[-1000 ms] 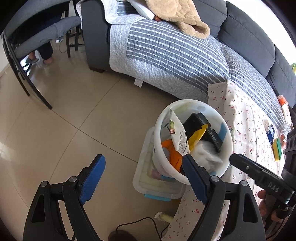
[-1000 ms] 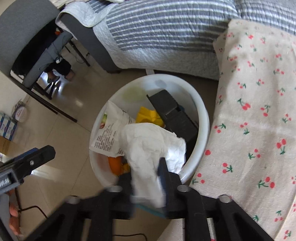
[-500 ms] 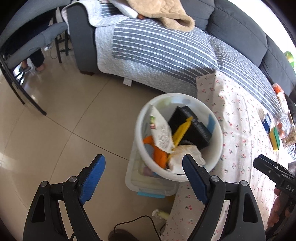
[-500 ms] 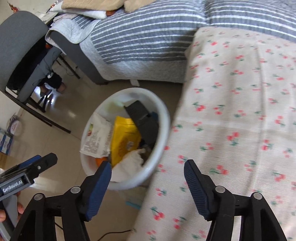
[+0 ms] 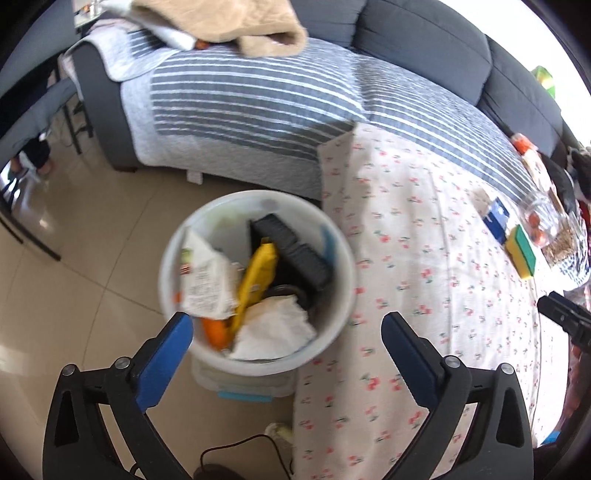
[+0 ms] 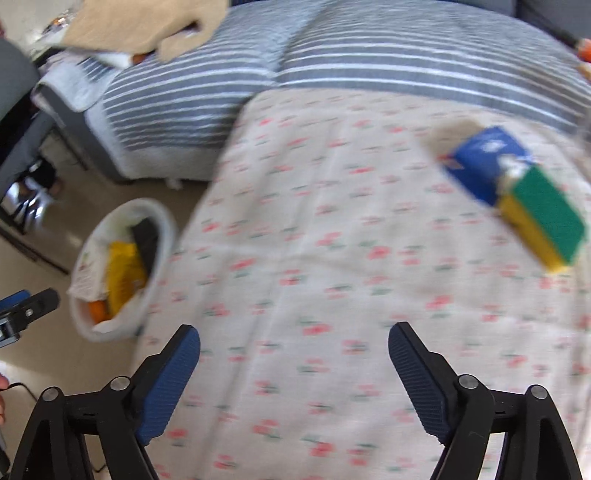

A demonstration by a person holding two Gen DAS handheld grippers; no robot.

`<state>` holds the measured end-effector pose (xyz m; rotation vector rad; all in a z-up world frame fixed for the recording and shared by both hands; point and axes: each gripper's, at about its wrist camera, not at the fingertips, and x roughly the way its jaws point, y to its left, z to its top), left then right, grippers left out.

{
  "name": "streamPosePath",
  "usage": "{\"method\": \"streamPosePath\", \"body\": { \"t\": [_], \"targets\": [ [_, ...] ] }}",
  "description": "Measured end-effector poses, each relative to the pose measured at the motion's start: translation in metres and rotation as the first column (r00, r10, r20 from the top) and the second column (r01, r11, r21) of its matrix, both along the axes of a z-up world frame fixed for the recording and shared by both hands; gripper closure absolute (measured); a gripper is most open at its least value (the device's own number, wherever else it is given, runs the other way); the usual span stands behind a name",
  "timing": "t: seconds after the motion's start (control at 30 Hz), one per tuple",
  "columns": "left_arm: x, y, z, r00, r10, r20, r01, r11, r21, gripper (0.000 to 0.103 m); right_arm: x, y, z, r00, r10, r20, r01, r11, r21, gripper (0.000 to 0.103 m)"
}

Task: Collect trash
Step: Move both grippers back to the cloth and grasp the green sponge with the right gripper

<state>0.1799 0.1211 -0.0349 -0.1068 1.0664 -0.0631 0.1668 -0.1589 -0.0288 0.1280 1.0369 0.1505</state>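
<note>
A white bin (image 5: pixel 347 280) stands on the floor beside the table, holding a white tissue (image 5: pixel 273 328), a yellow packet (image 5: pixel 256 273), a black box (image 5: pixel 291 247) and a printed wrapper (image 5: pixel 203 277). My left gripper (image 5: pixel 286 321) hovers above the bin, its jaws opening with nothing held between them. My right gripper (image 6: pixel 293 330) hangs over the floral tablecloth (image 6: pixel 314 221), jaws opening and empty. At the far right of the cloth lie a blue carton (image 6: pixel 484 162) and a yellow-green sponge (image 6: pixel 543 221). In the right wrist view the bin (image 6: pixel 166 236) sits at the left.
A sofa under a striped quilt (image 5: pixel 240 92) runs behind the table, with a beige blanket (image 5: pixel 229 22) on it. A clear plastic box (image 5: pixel 243 384) sits under the bin. A chair (image 5: pixel 22 122) stands at the left, a cable (image 5: pixel 236 446) lies on the floor, and a glass jar (image 5: pixel 543 218) is near the sponge.
My right gripper released the white tissue into the bin, opened wide and swung right over the tablecloth. My left gripper shifted right and widened; the bin now sits between its fingers.
</note>
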Motion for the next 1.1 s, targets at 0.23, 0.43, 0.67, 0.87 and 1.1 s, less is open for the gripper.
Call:
{"method": "streamPosePath", "body": {
  "t": [0.23,0.43,0.67,0.87,1.1],
  "targets": [
    [0.013,-0.039,-0.004,0.999,-0.042,-0.003,0.042,0.999,0.010,0.000,0.002,-0.068,0.013,0.996,-0.083,0.014,0.084,0.993,-0.085,0.012],
    [0.026,-0.067,-0.003,0.997,-0.069,0.021,0.068,0.997,0.025,0.000,0.006,-0.119,0.017,0.990,-0.132,0.049,0.136,0.985,-0.105,0.009],
    [0.040,-0.088,-0.009,0.995,-0.094,0.031,0.092,0.995,0.041,0.000,0.028,-0.152,-0.003,0.992,-0.124,0.020,0.125,0.975,-0.185,0.008],
    [0.050,-0.105,-0.020,0.994,-0.113,0.005,0.113,0.993,0.047,0.000,0.047,-0.153,-0.019,0.998,-0.056,0.008,0.056,0.952,-0.302,0.005],
    [0.053,-0.129,-0.027,0.987,-0.158,-0.002,0.158,0.985,0.066,0.000,0.079,-0.165,-0.039,0.999,-0.030,-0.023,0.018,0.921,-0.388,0.005]
  ]
}}
